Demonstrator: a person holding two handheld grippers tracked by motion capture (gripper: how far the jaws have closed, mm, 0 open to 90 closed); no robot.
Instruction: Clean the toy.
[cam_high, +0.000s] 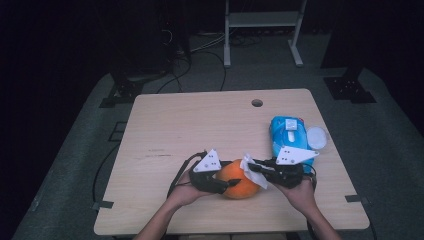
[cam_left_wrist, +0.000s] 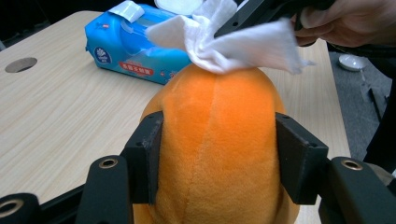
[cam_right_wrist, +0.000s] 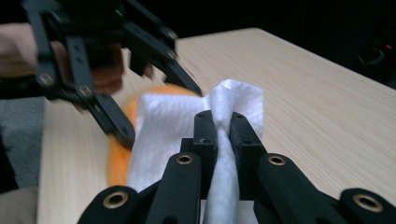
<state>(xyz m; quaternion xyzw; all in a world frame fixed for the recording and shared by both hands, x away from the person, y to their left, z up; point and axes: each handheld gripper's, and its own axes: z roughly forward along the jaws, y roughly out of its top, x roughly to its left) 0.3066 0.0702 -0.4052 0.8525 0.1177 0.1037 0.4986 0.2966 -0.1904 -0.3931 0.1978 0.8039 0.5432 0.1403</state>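
Note:
An orange plush toy (cam_high: 240, 181) lies near the table's front edge. My left gripper (cam_high: 227, 184) comes at it from the left. In the left gripper view its two pads (cam_left_wrist: 147, 154) press on the sides of the plush (cam_left_wrist: 215, 140). My right gripper (cam_high: 260, 167) reaches in from the right, shut on a crumpled white wipe (cam_high: 252, 172). The wipe (cam_left_wrist: 243, 44) rests on the far top of the plush. The right gripper view has the wipe (cam_right_wrist: 159, 121) pinched between the gripper's (cam_right_wrist: 220, 128) pads, with the orange plush (cam_right_wrist: 119, 158) below it.
A blue pack of wipes (cam_high: 290, 135) lies at the right of the wooden table (cam_high: 175, 125), with a round white lid (cam_high: 316, 137) beside it. There is a cable hole (cam_high: 257, 103) near the far edge. Table frames and cables stand on the dark floor beyond.

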